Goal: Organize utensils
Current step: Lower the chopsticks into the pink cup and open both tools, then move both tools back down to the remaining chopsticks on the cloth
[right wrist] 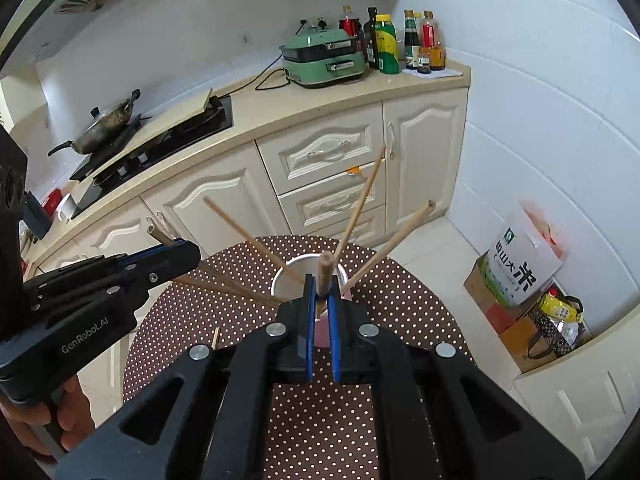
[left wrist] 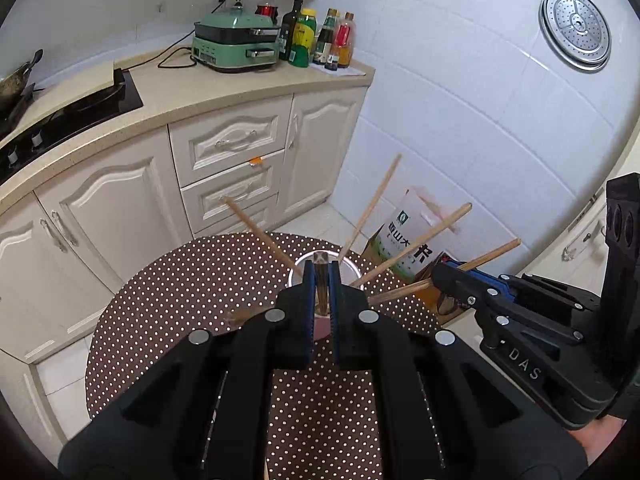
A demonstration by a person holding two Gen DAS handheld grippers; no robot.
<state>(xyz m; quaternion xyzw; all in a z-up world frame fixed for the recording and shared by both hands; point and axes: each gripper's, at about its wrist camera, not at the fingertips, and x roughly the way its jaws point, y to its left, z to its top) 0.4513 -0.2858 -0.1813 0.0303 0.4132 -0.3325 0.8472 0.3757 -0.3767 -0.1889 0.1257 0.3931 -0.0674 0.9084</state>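
Pinching one dark chopstick (left wrist: 320,280) between its blue pads, the left gripper (left wrist: 321,276) is pressed together on the stick directly above the cup (left wrist: 298,270). Right gripper (right wrist: 321,286) likewise clamps a lighter chopstick (right wrist: 325,268), its jaws closed on the shaft, with the lower end pointing into the cup (right wrist: 288,280). Both grippers meet over the cup from opposite sides; in the left view the right gripper (left wrist: 448,276) enters from the right. Cup stands on the dotted brown table (left wrist: 180,300), near its far edge, and holds several more chopsticks (right wrist: 362,204) fanned outward. Beyond the table are cream cabinets (right wrist: 320,156), a countertop carrying a green cooker (right wrist: 324,60) and bottles (right wrist: 400,40), and a wok (right wrist: 104,128) on the hob.
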